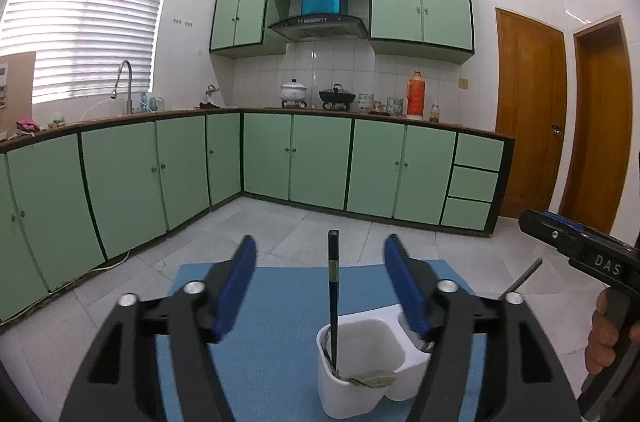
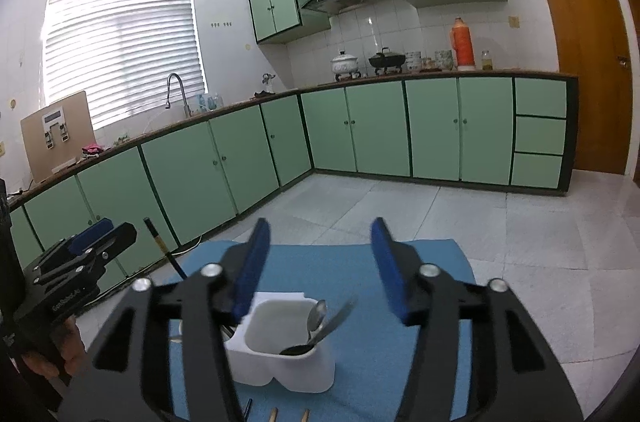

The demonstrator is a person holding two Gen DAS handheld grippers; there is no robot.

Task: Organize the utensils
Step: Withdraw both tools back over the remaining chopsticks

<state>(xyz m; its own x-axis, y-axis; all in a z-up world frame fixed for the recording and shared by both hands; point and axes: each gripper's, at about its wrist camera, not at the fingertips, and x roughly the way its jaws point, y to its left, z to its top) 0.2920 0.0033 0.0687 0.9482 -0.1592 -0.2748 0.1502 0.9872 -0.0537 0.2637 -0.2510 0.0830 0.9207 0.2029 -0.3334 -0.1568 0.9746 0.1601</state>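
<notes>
Utensils stand in a white two-part holder (image 2: pixel 280 354) on the blue mat (image 2: pixel 400 362), toward its near edge. You hold both tongs apart and empty: the left gripper (image 1: pixel 320 280) frames a dark chopstick (image 1: pixel 333 286) standing upright in one compartment, untouched, and the right gripper (image 2: pixel 320 268) hangs above the compartment holding a spoon (image 2: pixel 317 314) and another leaning metal handle. Pale stick ends (image 2: pixel 274 414) lie at the mat's near edge.
</notes>
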